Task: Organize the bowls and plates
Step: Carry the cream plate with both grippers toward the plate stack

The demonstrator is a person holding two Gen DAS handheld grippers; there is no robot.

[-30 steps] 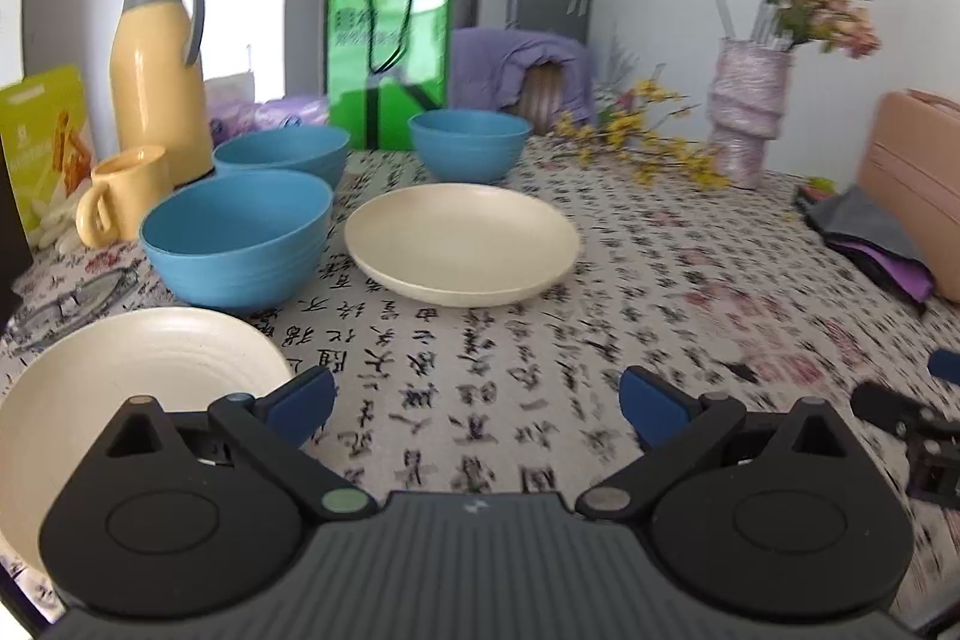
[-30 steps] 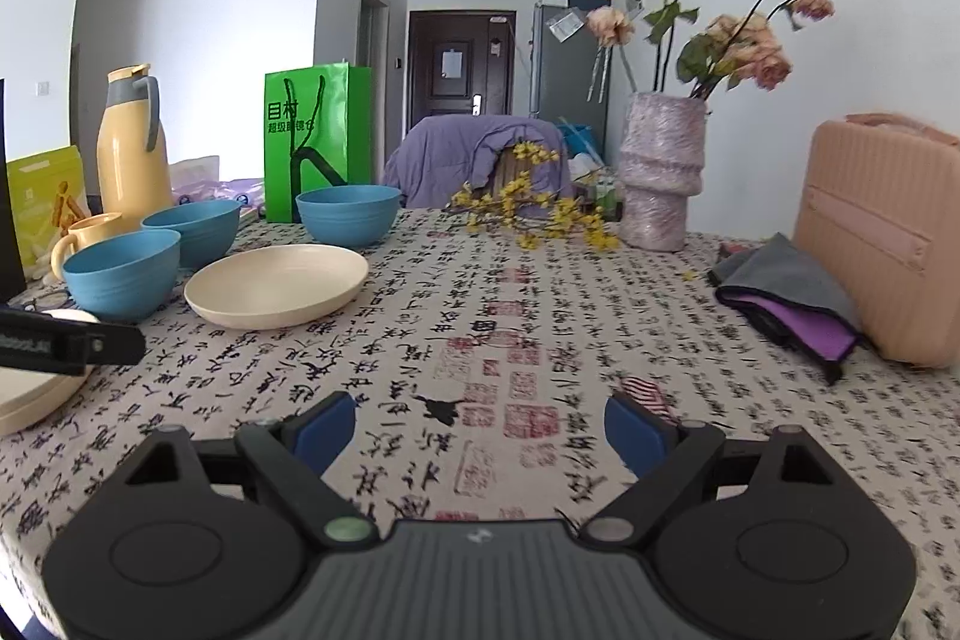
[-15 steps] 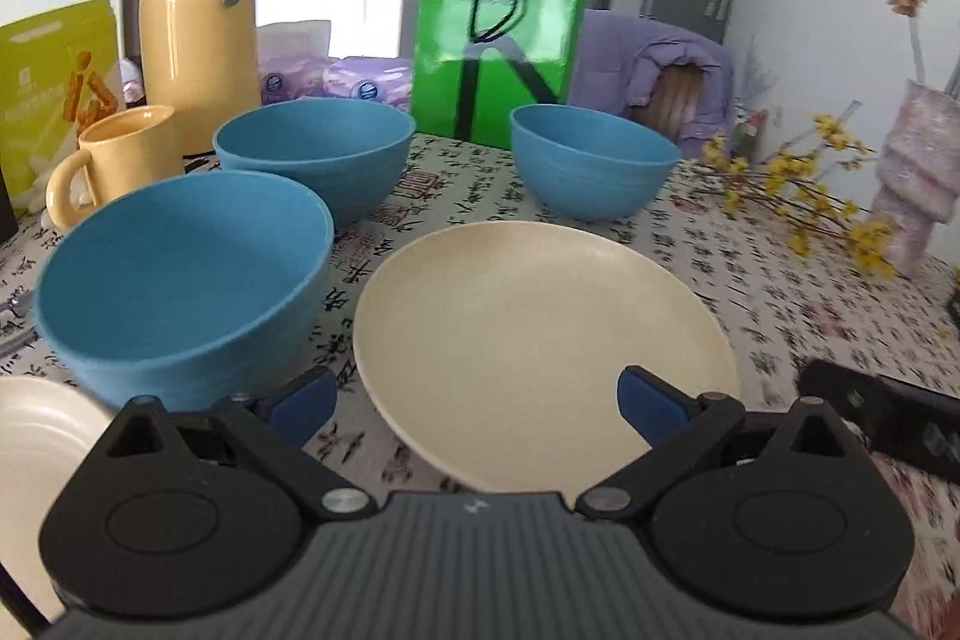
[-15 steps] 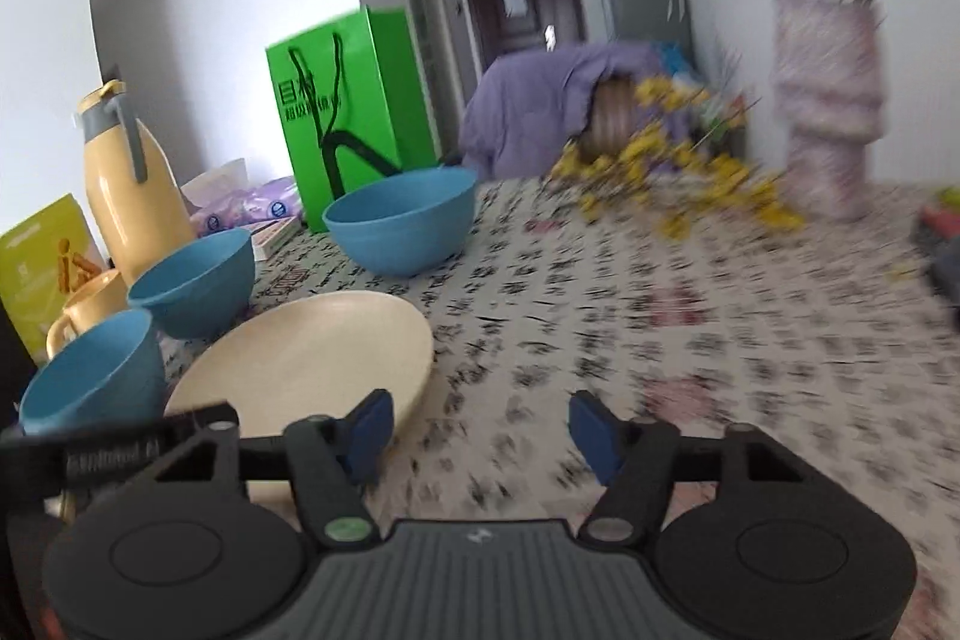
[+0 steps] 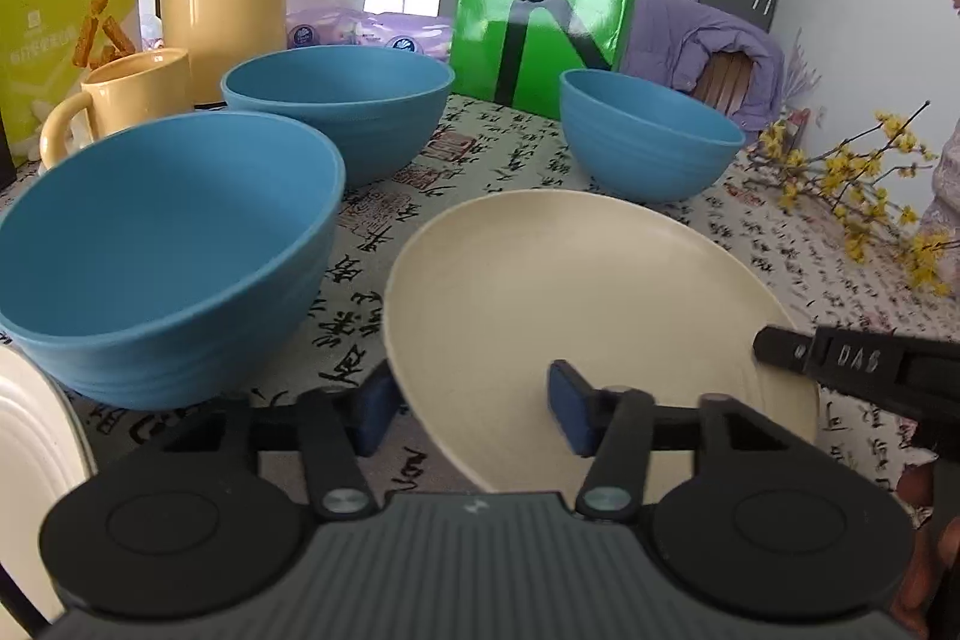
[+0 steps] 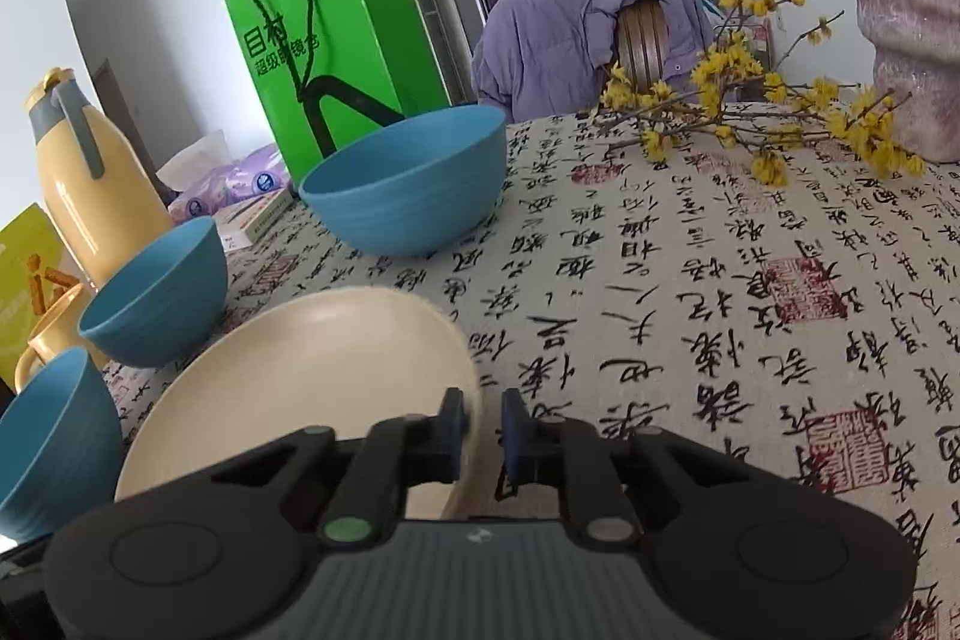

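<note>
Calligraphy-printed cloth covers your bench (image 5: pixel 516 160). From the left: a glossy yellow mug (image 5: pixel 129 94), three smooth, round blue bowls (image 5: pixel 162 244), then the shallow cream plate (image 5: pixel 576 304), matte and tilted. Your left claw (image 5: pixel 474 409) has just been closing, its blue pads straddling the plate's near-left rim; you can't tell whether they press it. Your right claw (image 6: pixel 482 421) has just snapped together, clamped on the plate's right rim.
</note>
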